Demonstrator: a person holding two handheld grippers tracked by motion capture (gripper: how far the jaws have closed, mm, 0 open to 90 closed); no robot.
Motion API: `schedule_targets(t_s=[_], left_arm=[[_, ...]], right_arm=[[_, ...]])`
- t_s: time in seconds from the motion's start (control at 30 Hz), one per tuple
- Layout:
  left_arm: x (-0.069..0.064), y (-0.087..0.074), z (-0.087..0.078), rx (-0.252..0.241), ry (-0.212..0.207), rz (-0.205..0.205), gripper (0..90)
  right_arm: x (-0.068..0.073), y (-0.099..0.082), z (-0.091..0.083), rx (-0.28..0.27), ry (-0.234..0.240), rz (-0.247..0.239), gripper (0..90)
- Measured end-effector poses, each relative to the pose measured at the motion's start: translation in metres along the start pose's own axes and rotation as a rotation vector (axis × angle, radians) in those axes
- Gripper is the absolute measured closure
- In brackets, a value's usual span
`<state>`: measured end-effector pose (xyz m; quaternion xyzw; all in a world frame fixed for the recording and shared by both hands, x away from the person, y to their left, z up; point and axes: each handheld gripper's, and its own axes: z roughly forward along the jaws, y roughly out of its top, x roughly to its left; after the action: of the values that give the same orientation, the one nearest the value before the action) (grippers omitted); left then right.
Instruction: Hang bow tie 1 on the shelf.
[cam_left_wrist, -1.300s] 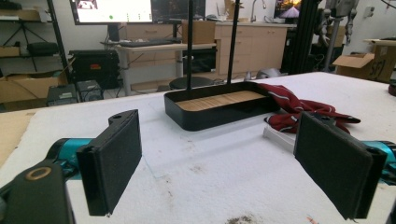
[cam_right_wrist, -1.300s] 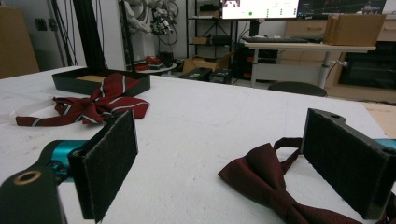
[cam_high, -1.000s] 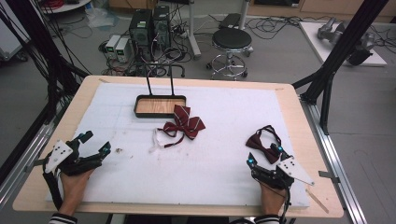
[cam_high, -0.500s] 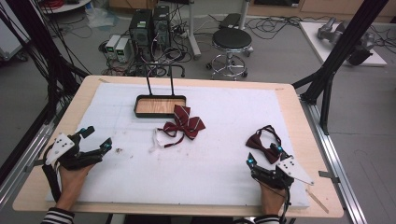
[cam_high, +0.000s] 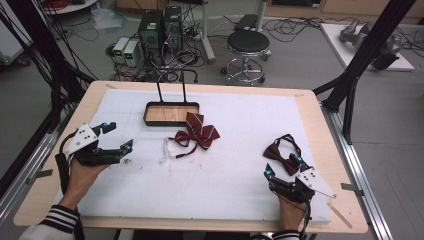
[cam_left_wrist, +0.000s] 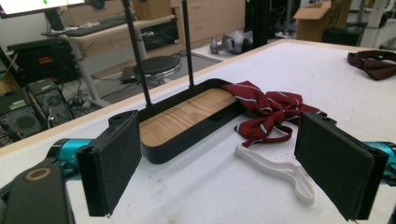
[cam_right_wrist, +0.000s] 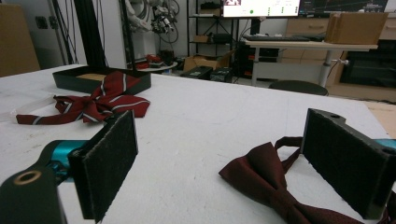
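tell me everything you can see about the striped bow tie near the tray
The striped bow tie is dark red fabric with thin pale diagonal stripes, its loops spread out flat on the white table cover. One loop overlaps the front right corner of the black wooden-bottomed tray. A white strap with a plastic-looking loop end trails from it toward the person's side. Neither gripper touches it; the left gripper is open and faces it from farther left.

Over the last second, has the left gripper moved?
Yes. In the high view the left gripper has lifted off the near-left mat and advanced toward the tray, its fingers open; the striped bow tie lies unmoved.
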<state>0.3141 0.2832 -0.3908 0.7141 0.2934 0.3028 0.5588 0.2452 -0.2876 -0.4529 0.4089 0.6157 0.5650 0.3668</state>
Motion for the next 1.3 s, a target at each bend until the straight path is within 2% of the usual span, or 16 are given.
schedule_targets(t_s=[0.3, 0.47, 0.67, 0.77, 0.9, 1.03, 1.13, 1.27, 1.3], left_arm=[[0.004, 0.019, 0.023, 0.080, -0.088, 0.019, 15.2], [0.005, 0.022, 0.037, 0.095, -0.163, 0.008, 15.3], [0.002, 0.035, 0.058, 0.138, -0.210, 0.022, 15.2], [-0.002, 0.040, 0.071, 0.157, -0.246, 0.026, 15.3], [-0.009, 0.046, 0.089, 0.208, -0.296, 0.054, 15.5], [-0.018, 0.051, 0.109, 0.243, -0.348, 0.064, 15.5], [-0.025, 0.054, 0.124, 0.276, -0.382, 0.094, 15.5], [-0.033, 0.061, 0.141, 0.326, -0.419, 0.153, 15.5], [-0.036, 0.062, 0.144, 0.328, -0.422, 0.153, 15.5]], right_arm=[[0.000, 0.000, 0.000, 0.003, -0.001, 0.005, 10.0], [-0.001, 0.000, 0.000, 0.001, -0.001, 0.007, 10.0], [-0.001, 0.000, 0.000, 0.000, 0.000, 0.013, 10.0], [-0.001, 0.000, 0.000, -0.002, 0.002, 0.015, 10.0], [-0.002, 0.000, 0.000, -0.001, 0.006, 0.025, 10.0], [-0.003, 0.000, 0.000, -0.007, 0.004, 0.024, 10.0], [-0.003, 0.000, -0.001, -0.005, 0.003, 0.024, 10.0], [-0.003, 0.000, -0.001, -0.006, 0.003, 0.023, 10.0], [-0.003, 0.000, 0.000, -0.006, 0.003, 0.024, 10.0]])
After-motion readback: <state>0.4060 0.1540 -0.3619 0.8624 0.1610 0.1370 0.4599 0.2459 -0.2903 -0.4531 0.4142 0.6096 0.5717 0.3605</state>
